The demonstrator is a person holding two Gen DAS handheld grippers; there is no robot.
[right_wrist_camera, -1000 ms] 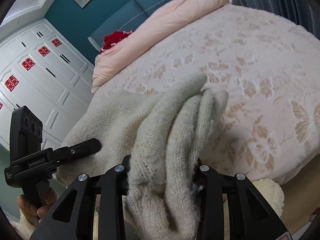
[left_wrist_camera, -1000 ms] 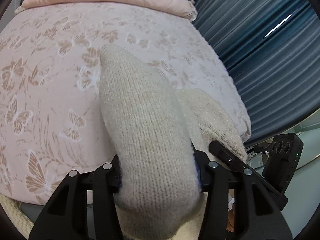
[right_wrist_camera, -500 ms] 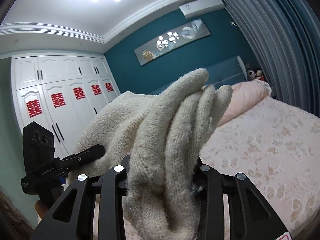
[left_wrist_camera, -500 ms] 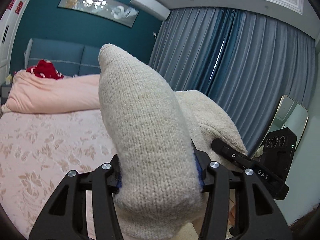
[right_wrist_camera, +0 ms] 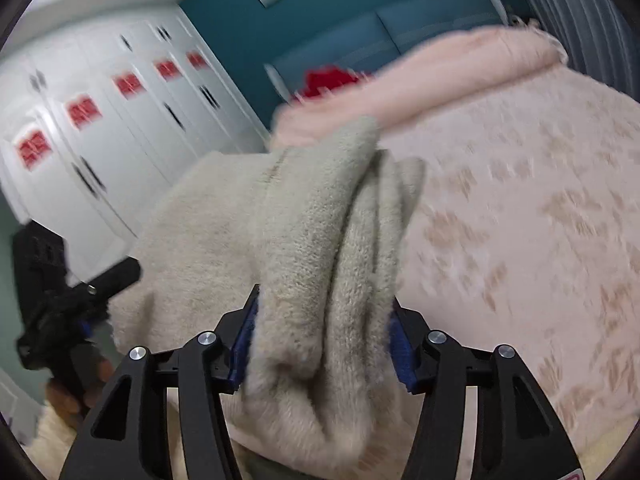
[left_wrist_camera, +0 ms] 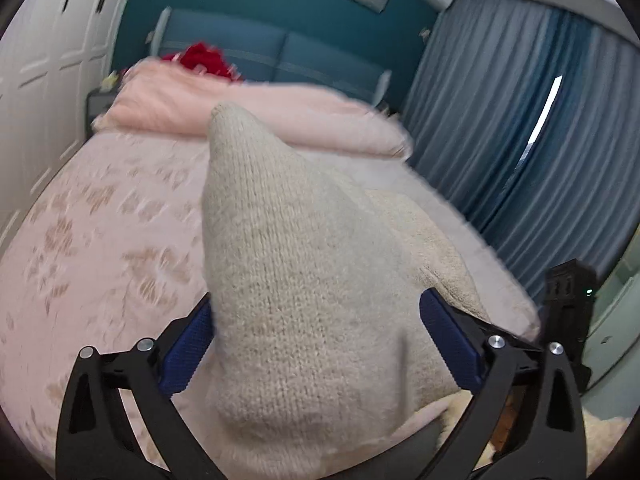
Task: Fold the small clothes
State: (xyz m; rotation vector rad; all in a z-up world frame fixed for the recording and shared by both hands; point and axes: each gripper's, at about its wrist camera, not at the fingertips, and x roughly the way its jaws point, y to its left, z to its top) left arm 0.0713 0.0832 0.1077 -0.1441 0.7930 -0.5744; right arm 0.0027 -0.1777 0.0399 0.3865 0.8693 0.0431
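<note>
Garment: a cream knitted garment (left_wrist_camera: pixel 304 280), bunched, held up above the foot end of the bed (left_wrist_camera: pixel 100 220); one peaked fold rises between the left gripper's fingers, a thicker rolled bundle (right_wrist_camera: pixel 320 248) runs between the right gripper's fingers.
Left gripper: the left gripper (left_wrist_camera: pixel 320 332) has just been opening and now stands wide; the blue pads (left_wrist_camera: pixel 188 344) sit clear of the knit on the right-hand side, and the cloth lies loose between them.
Right gripper: the right gripper (right_wrist_camera: pixel 324 340) has also just been opening; the jaws stand about half spread with the bundle still filling the gap, and blur hides whether the pads still press on it.
Bed: pink cover with a pale butterfly print, under and beyond the garment.
Duvet: a plain pink duvet (left_wrist_camera: pixel 248 112) heaped at the head of the bed.
Red item: something red (left_wrist_camera: pixel 200 58) behind the duvet, against the blue headboard (left_wrist_camera: pixel 260 52).
Curtain: grey-blue curtain (left_wrist_camera: pixel 520 128) to the right of the bed.
Wardrobe: white wardrobe doors (right_wrist_camera: pixel 100 128) with red emblems, left of the bed.
</note>
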